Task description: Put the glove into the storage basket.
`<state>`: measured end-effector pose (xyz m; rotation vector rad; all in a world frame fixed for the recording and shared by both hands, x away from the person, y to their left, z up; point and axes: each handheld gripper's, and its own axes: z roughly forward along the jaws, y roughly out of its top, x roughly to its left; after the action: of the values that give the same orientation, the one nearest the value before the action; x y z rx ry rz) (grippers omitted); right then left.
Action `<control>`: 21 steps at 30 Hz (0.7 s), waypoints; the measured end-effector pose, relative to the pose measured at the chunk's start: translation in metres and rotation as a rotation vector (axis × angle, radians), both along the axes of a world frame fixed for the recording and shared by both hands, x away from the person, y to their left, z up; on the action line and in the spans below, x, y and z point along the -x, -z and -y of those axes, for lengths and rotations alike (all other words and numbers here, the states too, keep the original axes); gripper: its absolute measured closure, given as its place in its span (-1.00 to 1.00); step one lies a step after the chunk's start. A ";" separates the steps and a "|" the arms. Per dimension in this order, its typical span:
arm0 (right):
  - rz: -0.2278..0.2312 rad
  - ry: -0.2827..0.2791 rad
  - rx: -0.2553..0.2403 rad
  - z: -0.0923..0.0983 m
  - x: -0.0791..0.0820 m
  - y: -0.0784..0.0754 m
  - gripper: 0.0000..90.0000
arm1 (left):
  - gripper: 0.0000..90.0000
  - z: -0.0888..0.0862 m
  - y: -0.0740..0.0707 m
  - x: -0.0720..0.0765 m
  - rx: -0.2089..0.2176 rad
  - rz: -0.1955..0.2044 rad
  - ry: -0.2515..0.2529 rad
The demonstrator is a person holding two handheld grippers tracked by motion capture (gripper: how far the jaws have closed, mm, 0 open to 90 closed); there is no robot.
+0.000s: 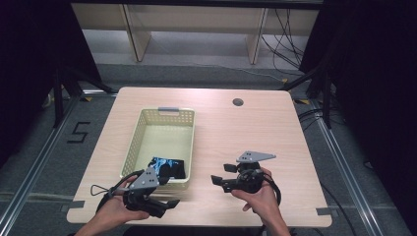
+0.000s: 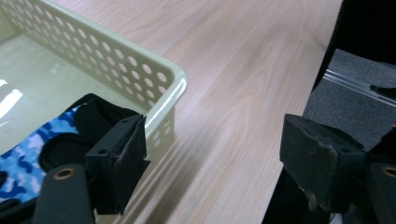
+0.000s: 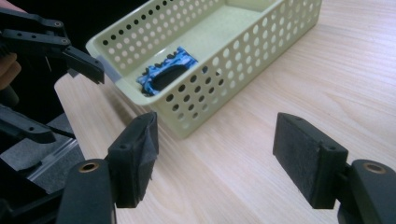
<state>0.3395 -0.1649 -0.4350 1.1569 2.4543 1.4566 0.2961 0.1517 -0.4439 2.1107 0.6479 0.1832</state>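
- Near table front edge: blue-camo/black cloth in pale-green perforated plastic basket, just beyond left gripper.
- L & right gripper: jaws apart, empty.

One basket, one camouflage cloth, two grippers

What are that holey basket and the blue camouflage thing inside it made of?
The basket looks like pale yellow-green moulded plastic: smooth, slightly glossy, with regular punched holes. The blue camouflage item seems to be soft printed fabric with black parts, lying crumpled; its exact kind I cannot tell.
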 end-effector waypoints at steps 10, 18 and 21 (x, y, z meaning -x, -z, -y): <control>-0.011 0.015 0.016 0.005 0.009 0.011 -0.37 | -0.61 0.002 0.010 0.008 0.004 -0.001 0.046; 0.017 -0.014 0.019 0.007 0.013 0.022 -0.54 | -0.62 -0.001 0.027 0.013 0.010 -0.005 0.074; 0.018 -0.022 0.015 0.009 0.014 0.025 -0.56 | -0.62 -0.004 0.031 0.014 -0.017 -0.009 0.082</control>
<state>0.3254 -0.1735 -0.4596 1.1132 2.4695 1.4456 0.2817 0.1553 -0.4753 2.1510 0.5661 0.1343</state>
